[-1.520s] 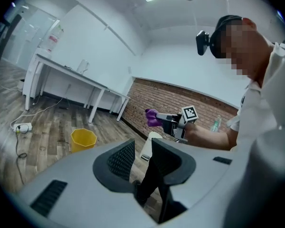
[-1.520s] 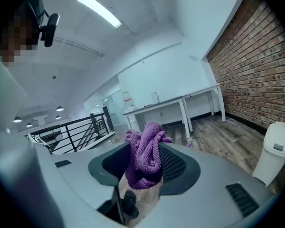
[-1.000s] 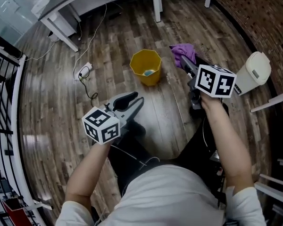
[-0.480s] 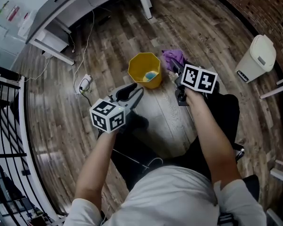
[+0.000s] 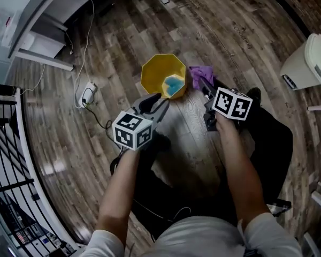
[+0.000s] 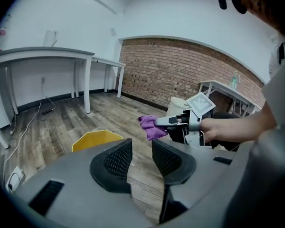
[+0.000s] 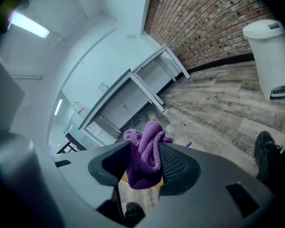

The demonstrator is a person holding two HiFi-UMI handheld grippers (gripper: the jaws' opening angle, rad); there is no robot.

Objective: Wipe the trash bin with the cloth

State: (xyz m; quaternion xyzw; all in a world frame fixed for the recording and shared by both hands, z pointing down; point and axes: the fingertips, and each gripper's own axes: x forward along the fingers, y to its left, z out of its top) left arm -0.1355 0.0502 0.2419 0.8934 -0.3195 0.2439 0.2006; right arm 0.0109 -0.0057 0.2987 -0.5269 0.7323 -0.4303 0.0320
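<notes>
Right tool (image 5: 202, 82), in the head view, is clamped on a bunched purple cloth (image 5: 199, 73) just right of the yellow trash bin (image 5: 148, 70), close against its rim. That bin stands upright on the wood-plank floor (image 5: 246, 31), long axis vertical, its eight-sided mouth facing up, with something blue (image 5: 174, 84) inside. Left tool (image 5: 160, 101) hovers at the bin's near side, pointing toward it. A white pedal bin (image 5: 310, 58) stands well right of the yellow bin and a power strip (image 5: 87, 92) lies to its left.

In the left gripper view, that tool's jaws stand partly apart with only floor between them, and the bin sits just beyond. A brick wall (image 6: 180, 75) and white desks (image 6: 47, 56) stand behind the bin.

In the right gripper view, the pads press the cloth, which runs upright between them, its folds bulging above and a lobe hanging below over the bin's yellow.
</notes>
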